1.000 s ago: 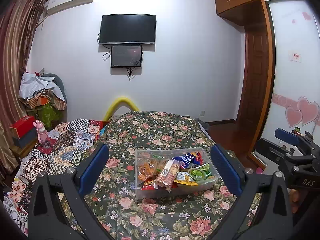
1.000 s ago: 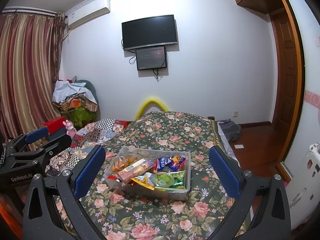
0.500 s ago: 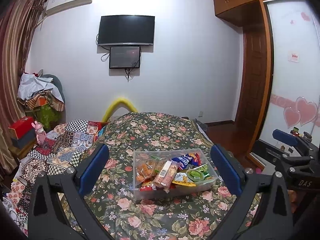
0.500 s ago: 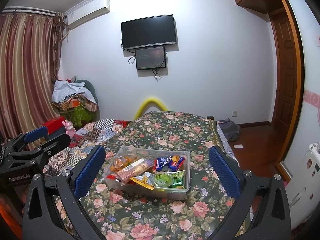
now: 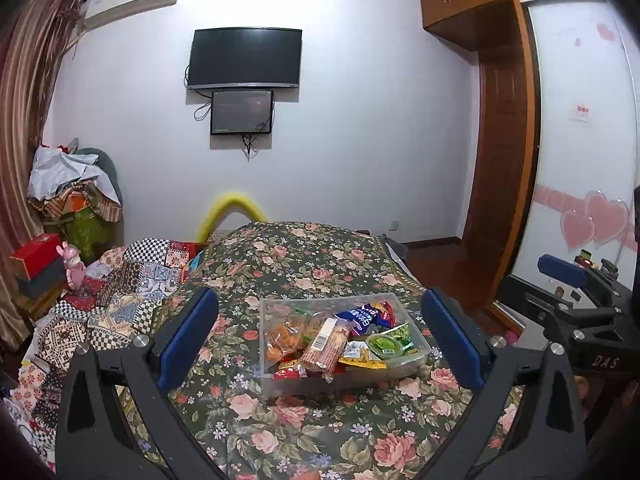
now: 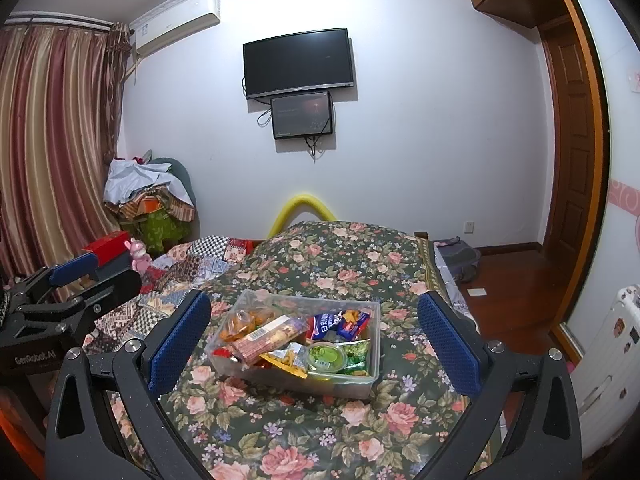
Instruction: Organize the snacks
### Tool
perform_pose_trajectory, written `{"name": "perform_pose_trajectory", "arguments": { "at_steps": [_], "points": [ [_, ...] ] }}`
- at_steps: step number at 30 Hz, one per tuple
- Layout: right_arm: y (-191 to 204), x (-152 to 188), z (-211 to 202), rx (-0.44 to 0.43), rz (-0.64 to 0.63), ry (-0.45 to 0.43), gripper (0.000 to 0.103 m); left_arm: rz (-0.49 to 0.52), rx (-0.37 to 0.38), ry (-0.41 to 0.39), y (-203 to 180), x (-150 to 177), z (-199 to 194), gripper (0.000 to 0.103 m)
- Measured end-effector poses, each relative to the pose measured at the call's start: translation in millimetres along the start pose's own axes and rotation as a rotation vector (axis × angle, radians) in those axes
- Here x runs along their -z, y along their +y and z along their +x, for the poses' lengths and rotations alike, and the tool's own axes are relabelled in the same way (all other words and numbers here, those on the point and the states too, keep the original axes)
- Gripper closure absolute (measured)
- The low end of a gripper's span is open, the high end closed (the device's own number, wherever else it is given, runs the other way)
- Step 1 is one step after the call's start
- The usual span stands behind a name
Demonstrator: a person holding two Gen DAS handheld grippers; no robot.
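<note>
Both grippers, left and right, spread wide, holding nothing. Clear snack bin on floral bedspread, dead ahead between them, apart. Biscuit sleeve lying diagonally; neither side clearly nearer.

The left gripper is hovering level, its jaws spreading wide with nothing between the blue pads. The right gripper is hovering beside it at the same height, jaws likewise standing wide and holding nothing. Each is showing at the edge of the other's view, well apart, both pointing toward the far wall.
</note>
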State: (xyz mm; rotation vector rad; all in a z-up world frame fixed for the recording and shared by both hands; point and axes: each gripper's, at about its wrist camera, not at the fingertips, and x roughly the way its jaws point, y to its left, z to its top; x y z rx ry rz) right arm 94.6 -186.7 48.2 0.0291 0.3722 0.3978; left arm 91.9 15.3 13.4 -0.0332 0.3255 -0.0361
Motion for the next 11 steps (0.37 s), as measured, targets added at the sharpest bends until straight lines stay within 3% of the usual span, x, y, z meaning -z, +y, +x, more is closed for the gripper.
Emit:
{"name": "perform_pose_trajectory", "arguments": {
  "at_steps": [11],
  "points": [
    [3.0, 3.6, 3.1, -0.001, 0.000, 0.010, 0.000, -0.010, -0.020, 0.007, 0.0, 3.2, 2.9, 0.000]
  ]
}}
